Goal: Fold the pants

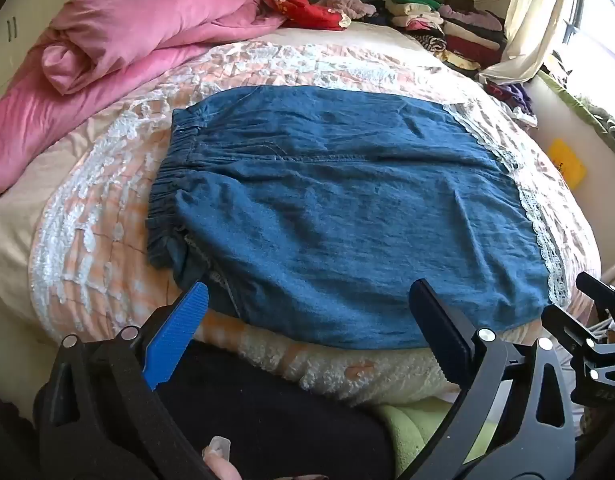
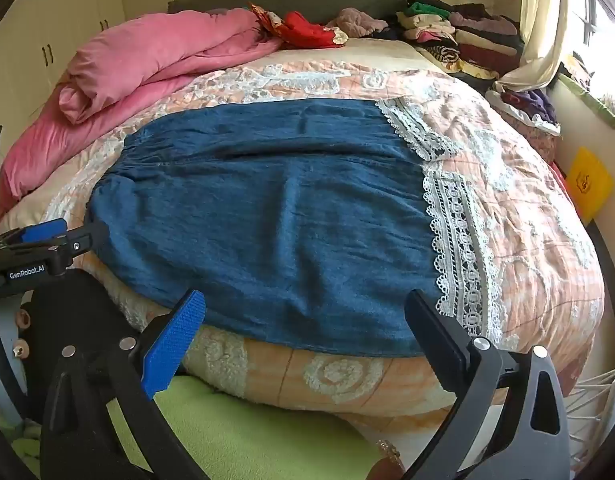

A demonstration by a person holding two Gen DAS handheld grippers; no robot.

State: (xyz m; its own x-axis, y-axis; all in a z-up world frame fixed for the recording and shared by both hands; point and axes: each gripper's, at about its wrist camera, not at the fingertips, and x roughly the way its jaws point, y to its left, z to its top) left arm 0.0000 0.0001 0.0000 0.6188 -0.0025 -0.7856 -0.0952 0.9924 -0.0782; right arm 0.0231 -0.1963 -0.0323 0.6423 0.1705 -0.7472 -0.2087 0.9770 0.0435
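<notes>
Left tool (image 1: 307, 300), right tool (image 2: 303, 310) agape, empty; pants (image 1: 347, 208) apparently folded.

The near hem of the folded blue denim pants (image 1: 347, 208) lay hidden behind the black fingers (image 1: 443, 332); the rumpled pink quilt (image 1: 107, 60) ran off the left edge.

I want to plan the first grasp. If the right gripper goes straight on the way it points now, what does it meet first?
Probably the near edge of the blue pants, between the open right gripper fingers; depth is unclear.
</notes>
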